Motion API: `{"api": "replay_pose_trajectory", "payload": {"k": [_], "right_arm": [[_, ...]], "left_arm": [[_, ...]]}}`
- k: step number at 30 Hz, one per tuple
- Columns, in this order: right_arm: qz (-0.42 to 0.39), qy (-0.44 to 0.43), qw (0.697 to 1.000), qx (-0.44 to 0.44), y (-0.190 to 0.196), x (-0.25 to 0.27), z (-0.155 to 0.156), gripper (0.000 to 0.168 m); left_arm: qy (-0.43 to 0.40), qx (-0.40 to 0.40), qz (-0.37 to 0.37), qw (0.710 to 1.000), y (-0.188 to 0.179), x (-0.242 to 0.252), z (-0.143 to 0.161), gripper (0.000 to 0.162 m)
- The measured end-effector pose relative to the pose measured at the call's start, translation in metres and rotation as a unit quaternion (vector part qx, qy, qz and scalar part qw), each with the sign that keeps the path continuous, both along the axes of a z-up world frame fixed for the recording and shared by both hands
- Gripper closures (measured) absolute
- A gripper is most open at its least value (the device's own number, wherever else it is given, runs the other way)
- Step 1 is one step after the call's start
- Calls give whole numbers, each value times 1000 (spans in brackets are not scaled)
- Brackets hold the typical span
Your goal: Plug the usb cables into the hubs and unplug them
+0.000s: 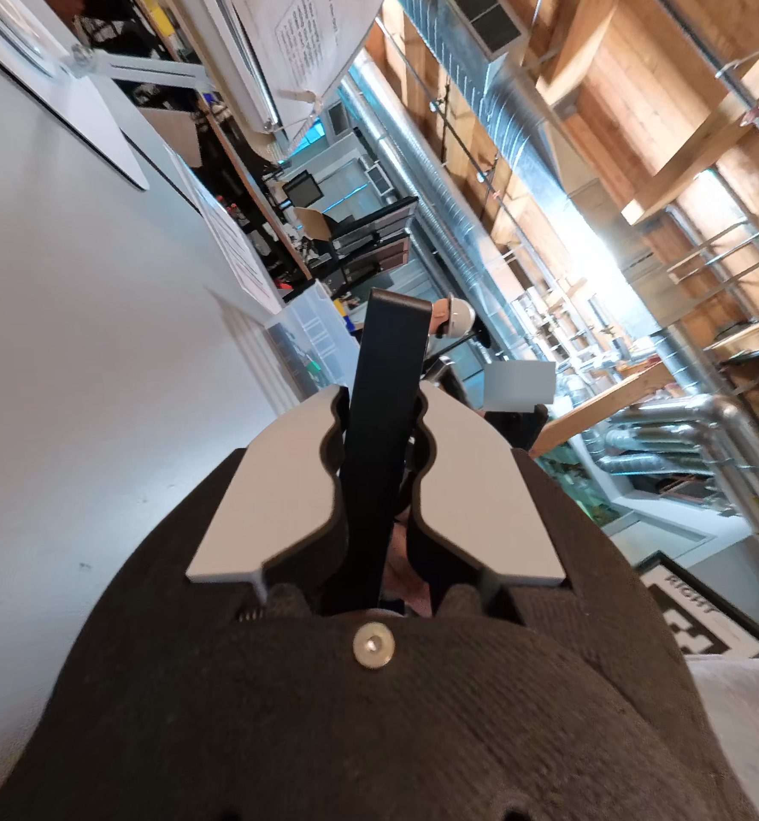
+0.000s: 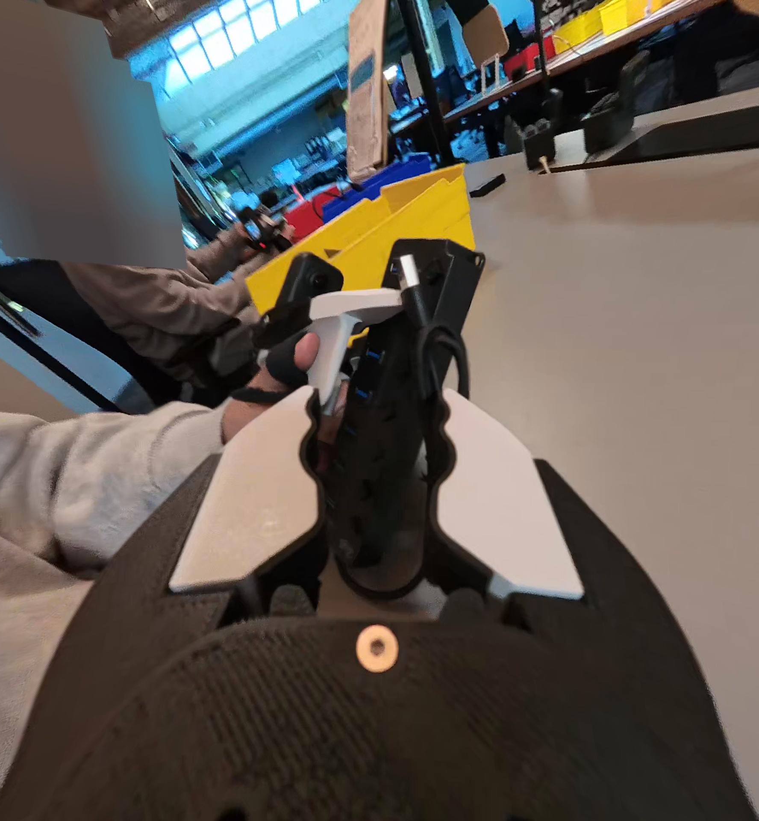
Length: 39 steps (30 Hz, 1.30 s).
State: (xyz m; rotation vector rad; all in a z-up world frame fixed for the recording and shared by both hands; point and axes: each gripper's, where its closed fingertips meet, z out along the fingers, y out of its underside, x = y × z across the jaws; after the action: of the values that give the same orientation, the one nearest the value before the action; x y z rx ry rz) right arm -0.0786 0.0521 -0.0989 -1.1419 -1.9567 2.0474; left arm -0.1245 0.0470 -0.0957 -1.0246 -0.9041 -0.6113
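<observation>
Two grippers are seen, each clamped on sth. In the right wrist view, the right gripper (image 2: pixel 375 426) is closed on a black hub (image 2: pixel 369 488), held upright between the fingers (image 2: pixel 258 488), blue ports showing along its left side. A black usb cable (image 2: pixel 435 351) is looped at the hub's upper right, its silver plug (image 2: pixel 406 269) free, not in a port. Just beyond, the left gripper (image 2: pixel 355 306) is seen side-on, gripped by a gloved hand (image 2: pixel 289 360). Farther off, yellow bins (image 2: pixel 382 231) sit at the table's (image 2: pixel 613 355) far left edge.

In the left wrist view, the left gripper (image 1: pixel 380 422) is shut on a flat black bar (image 1: pixel 386 400), prob. the hub seen from another side; cannot be told for sure. Behind it, a white wall (image 1: pixel 80 355) and ceiling ducts (image 1: pixel 457 200) are seen, view tilted.
</observation>
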Motion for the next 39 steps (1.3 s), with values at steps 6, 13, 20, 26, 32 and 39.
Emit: {"api": "replay_pose_trajectory", "payload": {"k": [6, 13, 20, 26, 32, 39], "right_arm": [[-2, 25, 999, 46, -5, 2, -5, 112], [29, -29, 999, -23, -3, 5, -2, 121], [41, -19, 999, -23, -3, 8, 2, 124], [80, -47, 996, 1, -20, 20, -8, 132], [82, -28, 996, -7, -22, 22, 0, 139], [78, -34, 996, 7, -10, 19, -4, 142]], "left_arm": [[-8, 30, -16, 999, 0, 3, 4, 134], [20, 79, -77, 994, 8, 22, 23, 134], [60, 95, -88, 990, 7, 30, 35, 133], [71, 106, -96, 987, 10, 39, 42, 134], [135, 73, -71, 986, 6, 40, 48, 135], [115, 75, -41, 990, -7, 20, 46, 129]]}}
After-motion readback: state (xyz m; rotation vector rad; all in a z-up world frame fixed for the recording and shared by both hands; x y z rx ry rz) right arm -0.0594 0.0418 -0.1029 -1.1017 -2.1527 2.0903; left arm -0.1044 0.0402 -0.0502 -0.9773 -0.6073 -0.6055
